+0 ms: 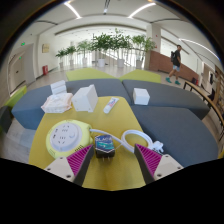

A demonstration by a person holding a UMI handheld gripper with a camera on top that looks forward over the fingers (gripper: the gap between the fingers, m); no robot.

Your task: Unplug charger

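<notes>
A dark charger (103,143) with a blue top sits on the yellow table (115,172), just ahead of and between my fingertips, closer to the left finger. A white cable (136,138) loops from it toward the right finger. A round white and yellow-green socket unit (66,135) lies just left of the charger; I cannot tell if the charger is plugged into it. My gripper (113,152) is open, its magenta pads (80,160) standing on either side of the charger with gaps.
Farther back on the table lie stacked papers (57,102), a white box (86,97), a slim white remote-like object (110,104) and a small white cube (141,96). Potted plants (110,45) and a person (176,62) are beyond.
</notes>
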